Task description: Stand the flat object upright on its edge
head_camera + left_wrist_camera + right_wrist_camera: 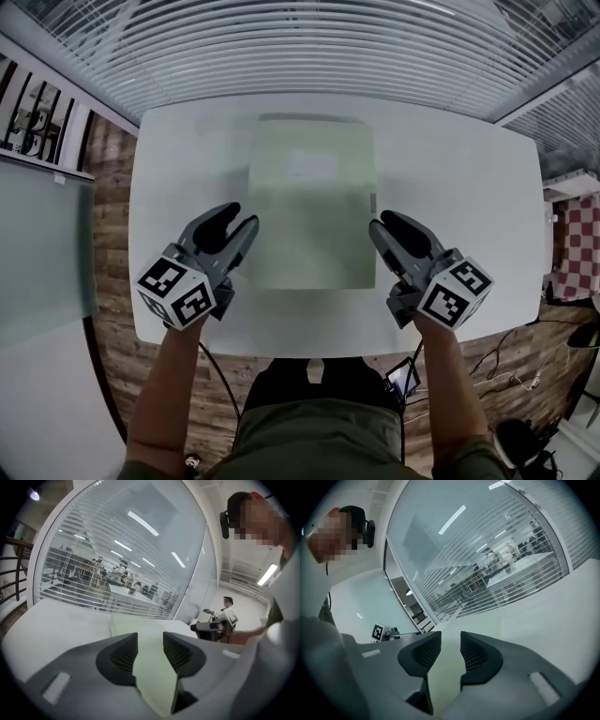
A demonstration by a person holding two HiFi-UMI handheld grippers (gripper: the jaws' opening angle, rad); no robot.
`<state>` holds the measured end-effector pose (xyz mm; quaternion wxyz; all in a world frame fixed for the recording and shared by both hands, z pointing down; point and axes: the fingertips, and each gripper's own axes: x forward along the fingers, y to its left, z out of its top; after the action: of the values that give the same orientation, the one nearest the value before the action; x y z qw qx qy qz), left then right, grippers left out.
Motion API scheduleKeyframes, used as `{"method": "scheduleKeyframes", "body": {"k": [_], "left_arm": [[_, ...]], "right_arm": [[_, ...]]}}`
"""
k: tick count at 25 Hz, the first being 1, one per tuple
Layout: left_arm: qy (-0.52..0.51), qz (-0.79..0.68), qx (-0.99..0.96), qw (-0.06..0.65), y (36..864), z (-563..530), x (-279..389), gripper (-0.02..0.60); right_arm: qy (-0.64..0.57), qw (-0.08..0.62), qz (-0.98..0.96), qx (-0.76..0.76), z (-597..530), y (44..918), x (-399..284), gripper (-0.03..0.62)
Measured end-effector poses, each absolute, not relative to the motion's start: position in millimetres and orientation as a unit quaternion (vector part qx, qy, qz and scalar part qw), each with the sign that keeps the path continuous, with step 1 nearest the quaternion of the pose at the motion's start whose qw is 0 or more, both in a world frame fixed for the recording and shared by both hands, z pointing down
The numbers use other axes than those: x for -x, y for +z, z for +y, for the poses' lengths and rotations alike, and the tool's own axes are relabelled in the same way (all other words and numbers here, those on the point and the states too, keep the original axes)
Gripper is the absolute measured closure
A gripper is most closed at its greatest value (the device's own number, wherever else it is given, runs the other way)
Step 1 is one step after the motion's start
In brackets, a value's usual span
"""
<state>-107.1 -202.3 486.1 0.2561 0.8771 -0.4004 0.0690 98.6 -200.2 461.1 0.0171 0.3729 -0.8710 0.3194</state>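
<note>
A pale green flat sheet (309,206) lies on the white table (459,169), its long sides running away from me. My left gripper (239,217) sits at the sheet's left edge, near the front corner. In the left gripper view the jaws stand apart (150,641) with the green sheet (152,672) running between them, and the pads do not press on it. My right gripper (387,222) sits at the sheet's right edge. In the right gripper view its jaws (449,641) also stand apart, with pale green (443,672) in the gap.
A curved glass wall with blinds (309,47) runs behind the table's far edge. Wooden floor (108,187) shows to the left and right of the table. A red checked item (574,246) stands at the far right. Another person (227,609) is far off.
</note>
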Motion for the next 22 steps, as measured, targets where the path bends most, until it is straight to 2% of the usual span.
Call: {"method": "scheduleKeyframes", "body": {"k": [9, 11, 22], "left_arm": [[0.086, -0.407, -0.864, 0.283, 513.8, -223.6, 113.5, 0.364], [0.089, -0.406, -0.862, 0.291, 519.2, -227.1, 112.4, 0.328], [0.101, -0.391, -0.853, 0.330, 542.8, -238.8, 106.7, 0.241]], "right_arm": [[0.332, 0.029, -0.858, -0.391, -226.4, 489.1, -107.2, 0.424], [0.336, 0.031, -0.854, -0.396, -230.6, 495.5, -110.3, 0.399], [0.377, 0.054, -0.838, -0.391, -241.4, 531.7, -111.2, 0.287]]}}
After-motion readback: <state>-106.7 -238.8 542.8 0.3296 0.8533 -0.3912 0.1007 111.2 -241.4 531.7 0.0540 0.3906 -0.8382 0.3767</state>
